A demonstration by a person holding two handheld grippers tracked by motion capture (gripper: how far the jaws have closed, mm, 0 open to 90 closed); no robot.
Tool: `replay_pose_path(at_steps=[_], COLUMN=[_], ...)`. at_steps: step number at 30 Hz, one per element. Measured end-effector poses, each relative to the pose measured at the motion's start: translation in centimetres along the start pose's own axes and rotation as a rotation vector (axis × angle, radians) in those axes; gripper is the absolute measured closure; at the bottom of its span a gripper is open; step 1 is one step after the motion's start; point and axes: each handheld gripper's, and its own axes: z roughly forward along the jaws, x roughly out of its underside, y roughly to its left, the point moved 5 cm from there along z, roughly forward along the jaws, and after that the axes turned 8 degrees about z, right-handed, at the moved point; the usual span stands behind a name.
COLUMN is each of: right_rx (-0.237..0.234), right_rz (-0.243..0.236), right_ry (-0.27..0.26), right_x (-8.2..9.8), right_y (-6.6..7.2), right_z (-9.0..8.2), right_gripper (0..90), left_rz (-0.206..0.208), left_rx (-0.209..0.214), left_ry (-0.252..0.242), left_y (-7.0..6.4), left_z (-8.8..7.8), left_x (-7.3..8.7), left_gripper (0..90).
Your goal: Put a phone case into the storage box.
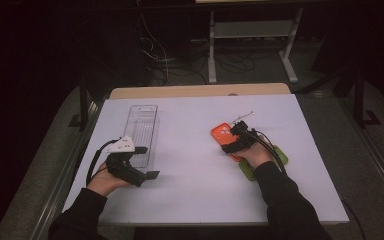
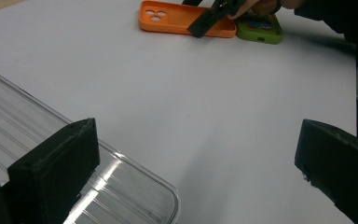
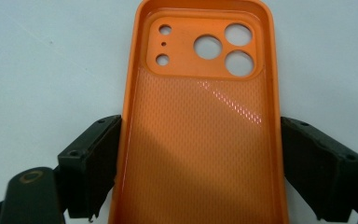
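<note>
My right tool clamps the orange phone case on the tabletop; my left tool stands apart.

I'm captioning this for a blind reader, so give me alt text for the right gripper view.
An orange phone case lies open side up on a white table, camera cutouts at the far end. The right tool straddles its near half, one black jaw close against each long edge. Whether the jaws already press on the case cannot be told.
</note>
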Motion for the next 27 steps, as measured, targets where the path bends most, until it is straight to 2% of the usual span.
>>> replay_pose_path(at_steps=[5, 9, 13, 19, 22, 27], right_rx=[0.001, -0.022, -0.058, -0.092, -0.13, -0.148], right_rz=[-0.018, -0.004, -0.015, -0.073, -0.104, -0.161], right_ry=[-0.003, -0.012, -0.021, -0.005, -0.004, 0.015], right_x=[-0.3, -0.9, -1.6, -1.8, -1.7, -1.4], right_y=[-0.5, -0.9, -1.0, -0.8, -0.6, -0.5], right_z=[-0.2, -1.2, -2.3, -3.4, -3.9, -4.8], right_gripper=[15.2, 15.2, 15.2, 15.1, 15.1, 15.1], left_rz=[-0.002, 0.004, 0.016, -0.001, 0.002, 0.024], left_rx=[-0.002, 0.0, 0.006, 0.015, 0.02, 0.036], left_ry=[-0.002, 0.001, 0.008, -0.006, -0.006, -0.007], left_y=[0.1, 0.2, 0.3, 0.3, 0.2, 0.0], left_z=[0.0, 0.0, 0.1, 0.3, 0.3, 0.6], left_x=[0.0, 0.0, -0.1, -0.5, -0.9, -1.8], left_gripper=[0.0, 0.0, 0.0, 0.0, 0.0, 0.0])
